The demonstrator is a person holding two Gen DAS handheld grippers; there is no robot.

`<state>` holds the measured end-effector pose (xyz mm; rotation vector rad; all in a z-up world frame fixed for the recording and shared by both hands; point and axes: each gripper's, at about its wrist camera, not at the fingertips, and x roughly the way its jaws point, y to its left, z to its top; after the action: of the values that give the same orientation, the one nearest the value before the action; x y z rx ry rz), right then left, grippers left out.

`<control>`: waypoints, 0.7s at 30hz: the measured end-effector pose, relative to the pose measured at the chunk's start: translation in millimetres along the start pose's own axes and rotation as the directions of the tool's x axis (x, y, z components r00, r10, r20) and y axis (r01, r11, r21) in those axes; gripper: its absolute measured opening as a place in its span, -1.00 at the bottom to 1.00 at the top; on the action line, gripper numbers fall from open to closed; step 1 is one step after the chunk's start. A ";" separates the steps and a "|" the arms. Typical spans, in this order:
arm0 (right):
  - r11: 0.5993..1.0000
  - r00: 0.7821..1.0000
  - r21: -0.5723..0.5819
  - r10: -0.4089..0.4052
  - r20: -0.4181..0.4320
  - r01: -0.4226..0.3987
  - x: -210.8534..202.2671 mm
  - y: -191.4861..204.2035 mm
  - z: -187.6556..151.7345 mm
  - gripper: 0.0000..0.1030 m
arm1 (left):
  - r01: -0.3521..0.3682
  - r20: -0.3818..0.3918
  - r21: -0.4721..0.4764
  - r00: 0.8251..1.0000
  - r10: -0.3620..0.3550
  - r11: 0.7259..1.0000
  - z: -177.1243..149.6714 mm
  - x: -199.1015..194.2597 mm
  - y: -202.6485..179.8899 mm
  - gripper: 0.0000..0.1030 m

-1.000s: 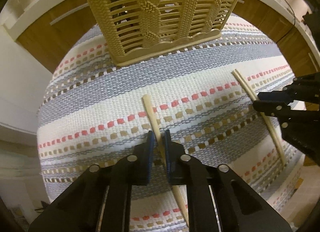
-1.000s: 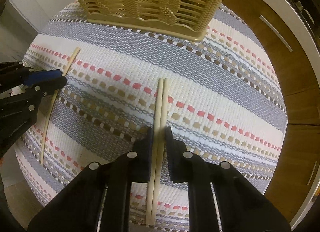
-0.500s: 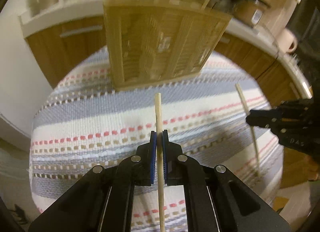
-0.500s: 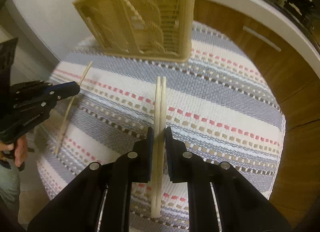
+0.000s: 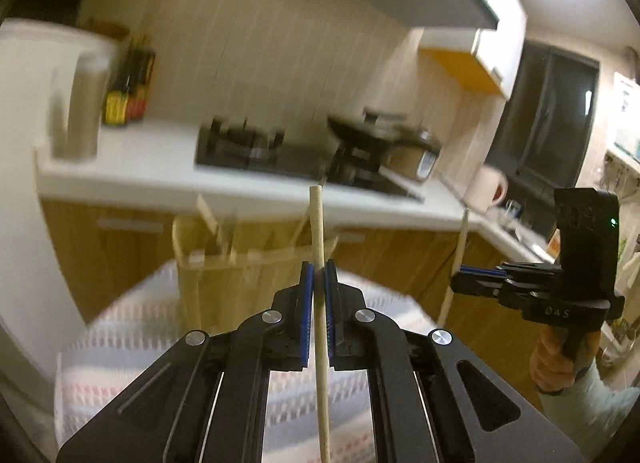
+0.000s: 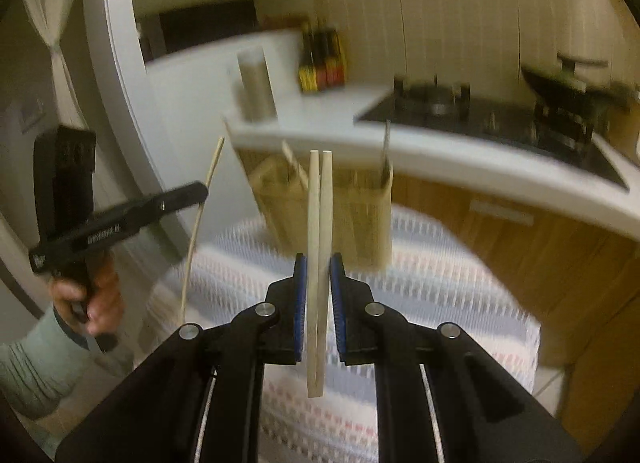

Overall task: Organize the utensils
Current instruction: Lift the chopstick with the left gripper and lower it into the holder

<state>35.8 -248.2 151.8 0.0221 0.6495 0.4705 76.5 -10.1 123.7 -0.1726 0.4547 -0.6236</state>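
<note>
With my left hand-held gripper (image 5: 319,275) pinching a single chopstick (image 5: 320,303) and my right hand-held gripper (image 6: 319,269) clamping a pair of chopsticks (image 6: 319,255), either could pivot and miss the woven holder (image 6: 320,215) at twelve o'clock

Left wrist view: close behind black left gripper (image 5: 318,275), facing woven beige utensil basket (image 5: 224,275) past jaws. Right wrist view: same, behind right gripper (image 6: 319,267). Shared: basket (image 6: 352,215), striped woven cloth (image 5: 120,343), black gas hob (image 6: 480,111).

Warm dim light, motion-blurred background.
</note>
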 end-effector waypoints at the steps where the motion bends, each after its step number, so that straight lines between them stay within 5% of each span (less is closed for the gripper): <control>1: 1.000 1.000 0.001 0.010 0.028 -0.010 -3.8 0.4 12.3 -0.81 | 0.000 0.019 0.010 1.000 0.000 1.000 7.6 -4.8 -3.3 -0.93; 12: 1.000 0.974 0.015 0.021 0.227 -0.025 -14.0 -0.5 109.5 -0.81 | -0.052 0.240 0.070 0.970 0.034 0.996 90.4 -8.5 -21.0 -0.93; 21: 0.998 0.951 0.015 -0.068 0.303 0.066 39.0 -20.7 134.2 -0.81 | -0.082 0.330 0.001 0.941 0.077 0.997 102.8 34.4 14.9 -0.93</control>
<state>150.3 -233.3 233.2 0.0755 0.3479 0.3895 156.3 -16.5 198.3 -0.2392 0.1315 -0.5062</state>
